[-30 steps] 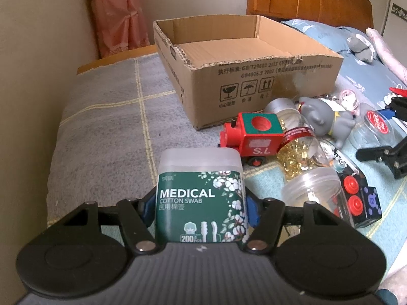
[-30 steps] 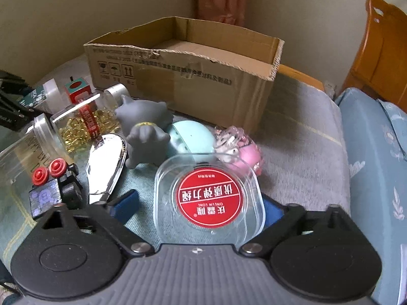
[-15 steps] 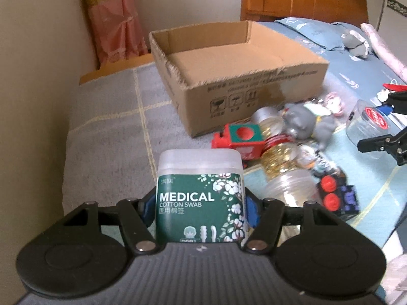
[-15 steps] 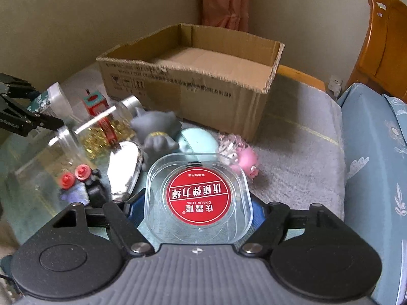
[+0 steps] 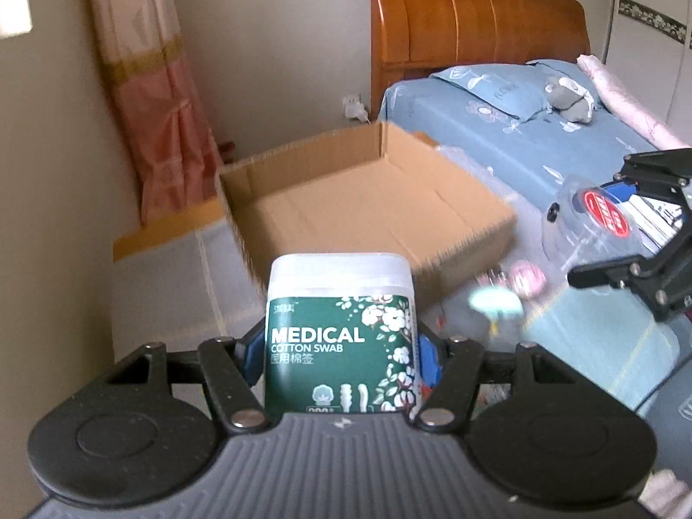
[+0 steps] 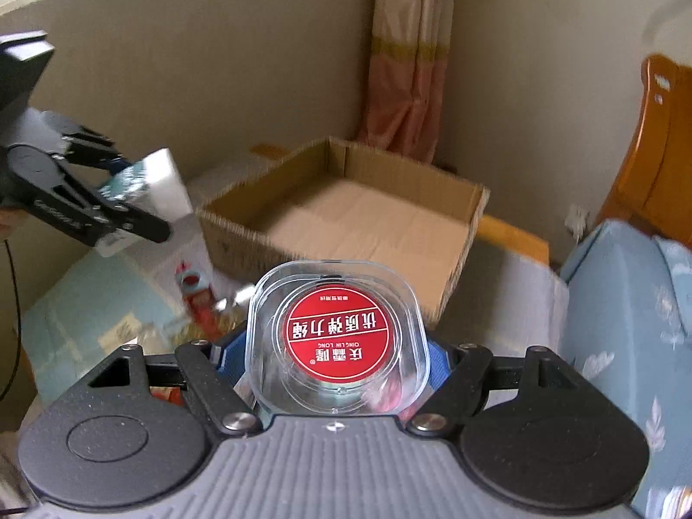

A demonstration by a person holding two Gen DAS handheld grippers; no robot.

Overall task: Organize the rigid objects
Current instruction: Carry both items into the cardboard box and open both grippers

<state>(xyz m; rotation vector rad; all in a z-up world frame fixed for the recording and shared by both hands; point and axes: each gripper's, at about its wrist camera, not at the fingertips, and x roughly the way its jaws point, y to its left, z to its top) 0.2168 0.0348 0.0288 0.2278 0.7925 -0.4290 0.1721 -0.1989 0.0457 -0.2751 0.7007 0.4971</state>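
Cardboard box (image 5: 367,212) sits empty ahead — your left gripper (image 5: 341,359) pinches the swab tub (image 5: 341,333), your right gripper (image 6: 335,359) pinches the clear case (image 6: 337,337), both short of the box, ready to drop in.

Two hand-held grippers: the left hand-held gripper (image 5: 341,346) and the right hand-held gripper (image 6: 335,354). One cotton swab tub (image 5: 339,324). One clear plastic container (image 6: 337,333) with a red label. One open cardboard box (image 5: 367,212). One bed (image 5: 540,147). One curtain (image 6: 411,56).
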